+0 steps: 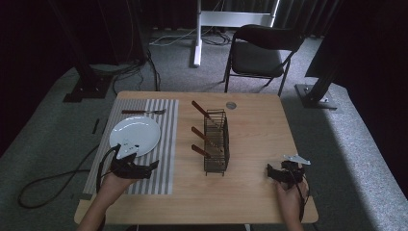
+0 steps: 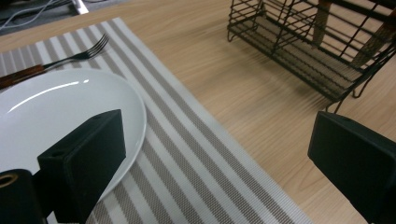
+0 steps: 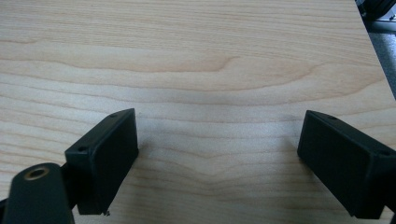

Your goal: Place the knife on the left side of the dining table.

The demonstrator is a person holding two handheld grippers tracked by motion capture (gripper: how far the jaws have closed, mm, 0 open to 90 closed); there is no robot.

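Note:
A white plate [image 1: 134, 134] lies on a striped placemat [image 1: 163, 144] at the table's left, and a wooden-handled fork [image 1: 143, 112] lies beyond it. A black wire rack [image 1: 216, 142] at mid-table holds three wooden-handled utensils [image 1: 206, 137]. My left gripper [image 1: 150, 169] hovers open over the placemat's near part, just in front of the plate. In the left gripper view, the left gripper [image 2: 219, 158] has the plate [image 2: 56, 107] at its left jaw, the fork [image 2: 70, 58] beyond and the rack [image 2: 317, 42] ahead. My right gripper [image 1: 272, 173] [image 3: 217, 158] is open over bare wood at the near right.
A small round metal disc [image 1: 231, 105] sits on the table's far edge. A black folding chair [image 1: 262, 48] stands behind the table. Cables [image 1: 48, 185] trail over the floor at the left. Dark stand bases [image 1: 317, 96] flank the table.

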